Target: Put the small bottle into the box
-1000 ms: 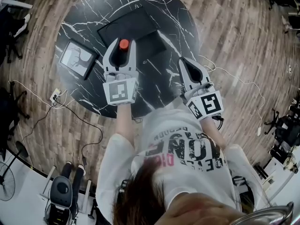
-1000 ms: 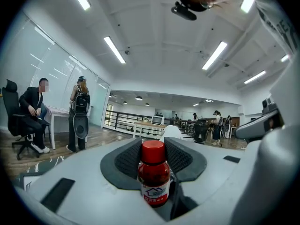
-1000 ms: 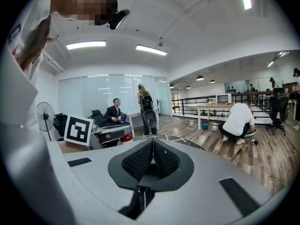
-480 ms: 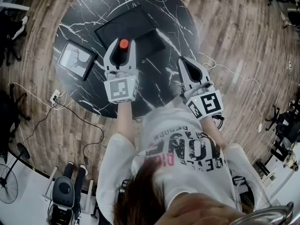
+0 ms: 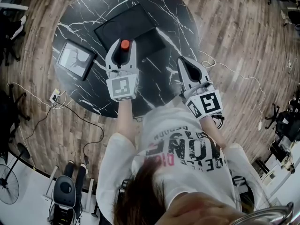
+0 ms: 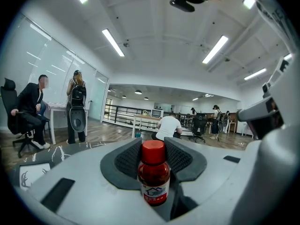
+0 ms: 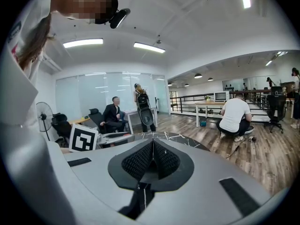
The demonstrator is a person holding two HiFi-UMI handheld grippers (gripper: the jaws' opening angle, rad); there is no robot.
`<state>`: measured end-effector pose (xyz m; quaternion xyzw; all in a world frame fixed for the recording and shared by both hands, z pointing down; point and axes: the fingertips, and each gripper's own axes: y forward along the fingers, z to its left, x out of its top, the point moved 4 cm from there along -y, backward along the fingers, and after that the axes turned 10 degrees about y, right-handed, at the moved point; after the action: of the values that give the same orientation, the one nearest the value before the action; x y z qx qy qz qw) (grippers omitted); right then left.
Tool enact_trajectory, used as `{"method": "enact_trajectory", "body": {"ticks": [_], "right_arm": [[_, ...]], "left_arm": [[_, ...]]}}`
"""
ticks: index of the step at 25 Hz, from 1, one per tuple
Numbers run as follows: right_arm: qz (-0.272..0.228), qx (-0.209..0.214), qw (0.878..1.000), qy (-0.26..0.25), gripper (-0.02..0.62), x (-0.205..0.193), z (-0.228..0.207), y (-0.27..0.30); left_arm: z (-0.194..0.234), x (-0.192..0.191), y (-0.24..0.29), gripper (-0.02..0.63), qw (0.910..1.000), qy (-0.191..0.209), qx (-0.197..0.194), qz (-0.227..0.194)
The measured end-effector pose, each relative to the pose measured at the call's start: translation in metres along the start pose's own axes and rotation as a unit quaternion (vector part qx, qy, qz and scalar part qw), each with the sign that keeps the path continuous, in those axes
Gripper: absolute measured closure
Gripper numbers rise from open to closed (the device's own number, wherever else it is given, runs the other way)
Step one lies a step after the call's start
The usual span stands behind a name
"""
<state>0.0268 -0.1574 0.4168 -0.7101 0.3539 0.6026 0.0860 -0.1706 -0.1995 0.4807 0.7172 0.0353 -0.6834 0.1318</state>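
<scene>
1. The pads [image 6: 127,159] of the left gripper [image 5: 123,47] are closed partway on the small bottle [image 6: 153,175]. They press its red body from both sides, just under the red cap [image 6: 153,152]. The bottle stands upright in the grip.
2. The right gripper [image 7: 151,146] has its jaws pressed together with nothing between them. It hangs over the near right edge of the round black table [image 5: 79,13], well apart from the bottle.
3. What has changed over the last second is small. The left gripper has sunk a little with the bottle, its grip no wider or tighter, while the right one has kept still.
4. From above, the bottle sits at the near edge of the open black box [image 5: 125,25], more over the rim than over the middle. I can't tell how high it hangs.
5. I read that as the lowering having begun. The bottle probably needs carrying a bit further over the box before the jaws let go.
6. A framed deer picture [image 5: 74,59] lies to the left of the box, out of the way.
</scene>
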Motion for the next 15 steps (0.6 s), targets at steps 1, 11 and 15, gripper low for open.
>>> {"method": "enact_trajectory", "body": {"ticks": [1, 11, 15], "right_arm": [[0.001, 0.000, 1.000, 0.000, 0.594, 0.000, 0.000, 0.000], [0.007, -0.004, 1.000, 0.006, 0.594, -0.002, -0.002, 0.001], [0.006, -0.005, 1.000, 0.006, 0.594, -0.004, -0.005, -0.001]], "left_arm": [[0.000, -0.002, 0.000, 0.459, 1.0000, 0.000, 0.000, 0.001], [-0.006, -0.021, 0.007, 0.459, 0.9997, -0.003, -0.005, 0.025], [-0.012, -0.026, 0.009, 0.459, 0.9994, -0.003, -0.011, 0.033]]}}
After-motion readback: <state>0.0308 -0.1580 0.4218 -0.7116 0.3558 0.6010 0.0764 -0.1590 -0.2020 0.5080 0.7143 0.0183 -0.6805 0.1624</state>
